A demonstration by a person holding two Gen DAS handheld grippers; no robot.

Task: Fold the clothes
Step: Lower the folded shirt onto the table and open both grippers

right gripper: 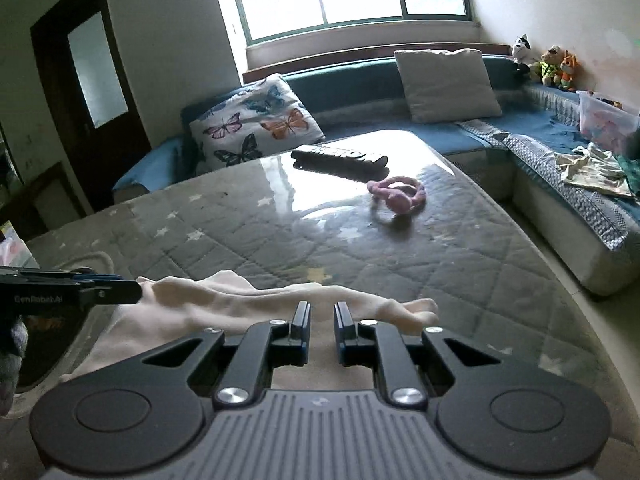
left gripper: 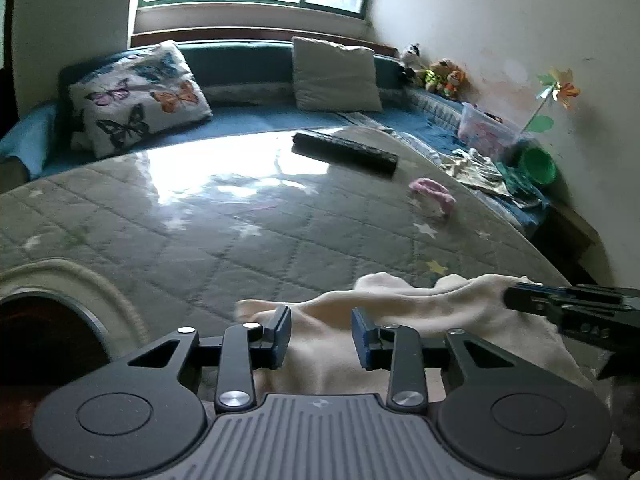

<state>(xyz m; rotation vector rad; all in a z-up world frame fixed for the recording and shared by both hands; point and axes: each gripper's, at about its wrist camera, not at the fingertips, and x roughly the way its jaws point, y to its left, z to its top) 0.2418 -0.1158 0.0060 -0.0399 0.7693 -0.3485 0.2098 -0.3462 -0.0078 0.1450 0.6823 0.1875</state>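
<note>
hovering over cream cloth (left gripper: 400,312), left gripper (left gripper: 321,338) and right gripper (right gripper: 322,330), both parted

Two pillows (right gripper: 256,120), three plush toys (right gripper: 554,62), one remote (right gripper: 340,158)

Each view is taken from just behind its own tool, low over the quilted worktop (left gripper: 224,216) and angled down toward the window at 12 o'clock. The cream garment (left gripper: 400,308) is seen close up in both. The right tool (left gripper: 520,300) is caught at 3 o'clock in the left wrist view, the left tool (right gripper: 132,290) at 9 o'clock in the right wrist view. The remote (right gripper: 340,158) and butterfly cushion (left gripper: 138,98) are shared.
</note>
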